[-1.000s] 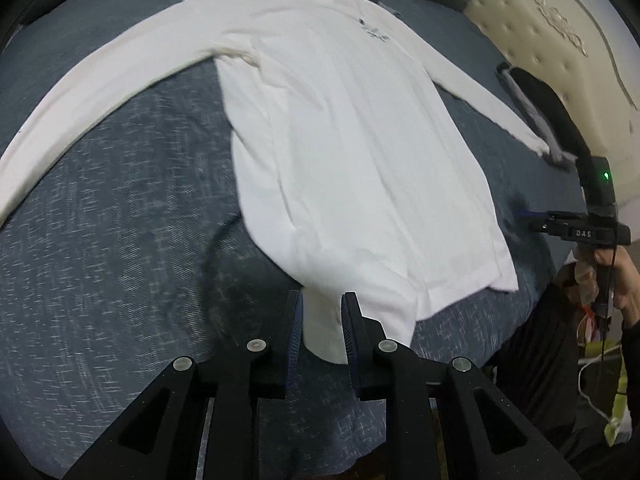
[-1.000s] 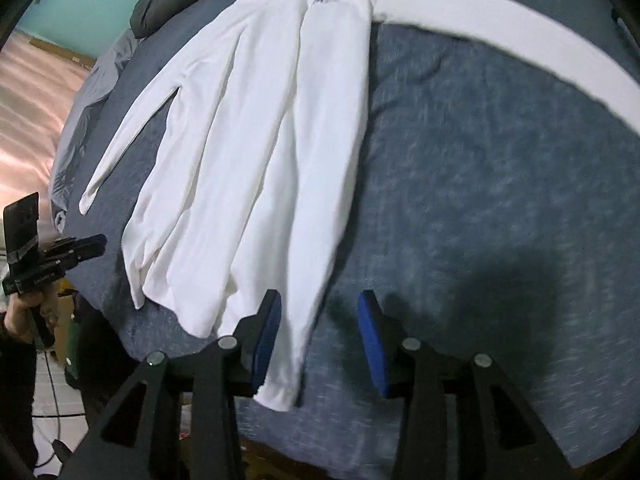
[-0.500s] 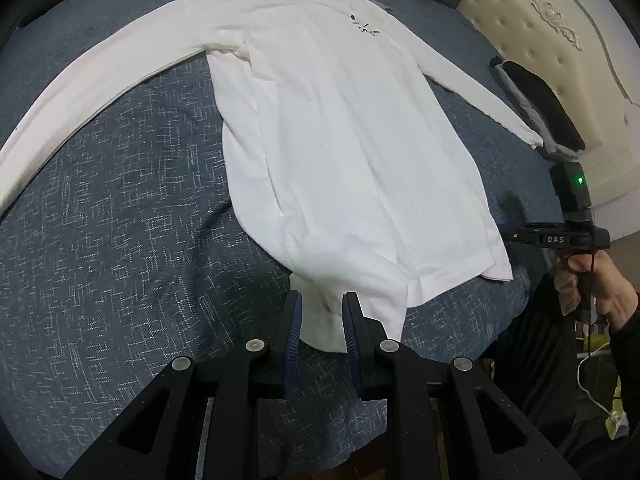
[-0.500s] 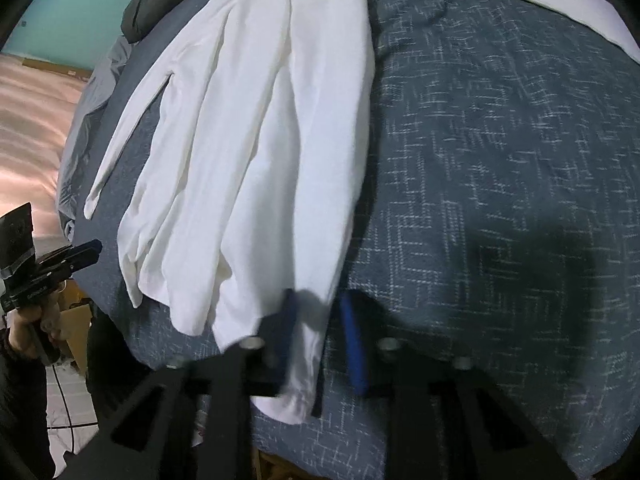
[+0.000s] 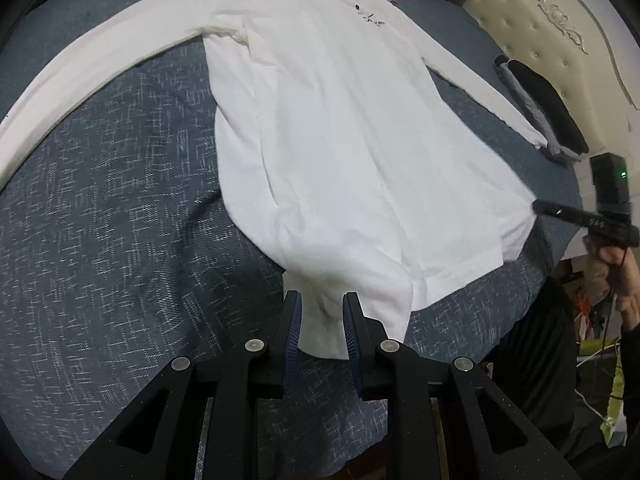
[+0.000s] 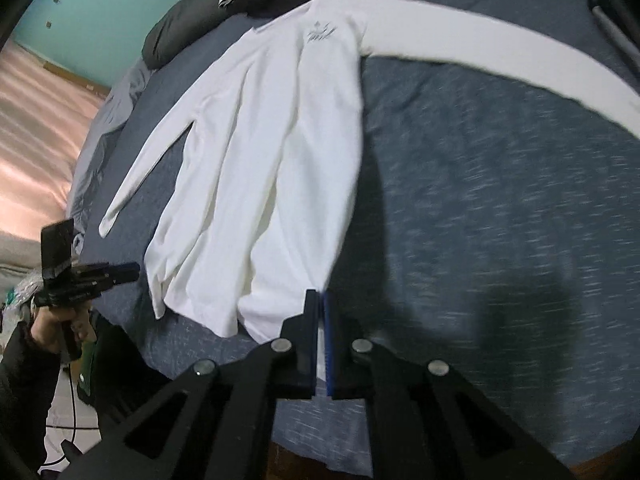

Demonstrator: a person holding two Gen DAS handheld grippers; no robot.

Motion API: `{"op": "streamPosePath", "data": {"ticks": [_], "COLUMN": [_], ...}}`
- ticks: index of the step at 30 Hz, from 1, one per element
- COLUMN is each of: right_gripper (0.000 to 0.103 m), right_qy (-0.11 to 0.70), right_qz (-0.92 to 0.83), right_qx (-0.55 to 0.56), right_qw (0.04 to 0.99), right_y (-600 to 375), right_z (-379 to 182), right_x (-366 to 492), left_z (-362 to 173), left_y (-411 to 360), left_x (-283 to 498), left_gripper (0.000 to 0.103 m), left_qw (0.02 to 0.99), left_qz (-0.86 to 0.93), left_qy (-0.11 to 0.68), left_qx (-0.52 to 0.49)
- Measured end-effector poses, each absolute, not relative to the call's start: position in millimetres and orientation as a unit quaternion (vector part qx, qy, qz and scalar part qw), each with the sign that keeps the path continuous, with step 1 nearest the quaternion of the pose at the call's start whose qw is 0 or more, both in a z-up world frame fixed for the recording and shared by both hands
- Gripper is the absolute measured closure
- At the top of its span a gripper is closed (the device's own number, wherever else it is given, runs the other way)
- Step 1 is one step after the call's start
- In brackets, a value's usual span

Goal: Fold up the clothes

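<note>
One white long-sleeved shirt (image 5: 340,152), small dark chest print, lies face up across the middle of the bed (image 5: 100,240), sleeves spread, hem at the near edge. Left gripper (image 5: 319,320): jaws parted around a bunched hem corner, whether they pinch it unclear. Right gripper (image 6: 320,312): clenched on the opposite hem corner. Bedcover dark blue, flecked. Cream tufted headboard (image 5: 540,28); teal wall (image 6: 100,8). Dark garments (image 5: 540,108) at the far edge, partly cut off.
</note>
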State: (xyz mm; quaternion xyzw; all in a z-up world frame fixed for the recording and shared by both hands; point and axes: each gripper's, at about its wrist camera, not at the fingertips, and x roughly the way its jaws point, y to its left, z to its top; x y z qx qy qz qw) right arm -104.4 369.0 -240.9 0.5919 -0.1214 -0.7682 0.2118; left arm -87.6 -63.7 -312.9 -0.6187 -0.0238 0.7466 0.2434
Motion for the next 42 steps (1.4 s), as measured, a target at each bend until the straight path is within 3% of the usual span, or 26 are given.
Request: {"op": "streamPosePath", "data": {"ticks": [2,9,11,13,26,36,38,40,42], "right_gripper": [0.101,0.101,0.101,0.101,0.103,0.101,0.096,0.075,0.066], "right_qy": [-0.124,-0.142,-0.143,-0.144,-0.140,-0.157,-0.150,-0.143,-0.138], "right_qz": [-0.773,-0.778,-0.779,-0.779,-0.800,-0.771,-0.764,-0.756,-0.750], "right_qx": [0.589,0.583,0.582,0.581,0.555,0.587,0.597,0.607,0.614], "right_qw": [0.202,0.186,0.187,0.188,0.181,0.189,0.193,0.198,0.203], "right_y": [378.4,399.0,400.5,402.8,428.0,422.6,414.1,405.5,398.6], "right_z": [-238.3,-236.5,-235.2,-233.6,-199.2,-228.3,-236.6,-245.0,-251.6], "right_x": [-103.8,-101.1,-101.7,-103.5,-106.8,-111.4,-110.4,-109.3,-108.0], "left_z": [-317.1,-332.4,-333.3,-330.7,-245.7,-271.7,-277.3,-281.1,-281.1], "left_y": [-63.0,-57.8,-56.1,-55.3,-124.1,-155.1,-154.8,-154.6,-157.1], "left_x": [-89.8,-98.1,-98.9,-99.0,-94.9,-101.3,-103.2,-105.9,-106.5], "left_gripper": [0.074,0.074,0.079,0.096,0.101,0.101,0.101,0.100,0.100], "left_qw": [0.240,0.234,0.236,0.239,0.217,0.194,0.189,0.187,0.188], "left_qz": [0.746,0.743,0.743,0.744,0.788,0.770,0.767,0.767,0.767], "left_qy": [-0.025,-0.017,-0.015,-0.011,-0.029,-0.083,-0.081,-0.080,-0.080], "left_qx": [-0.620,-0.627,-0.626,-0.623,-0.576,-0.603,-0.607,-0.609,-0.609]}}
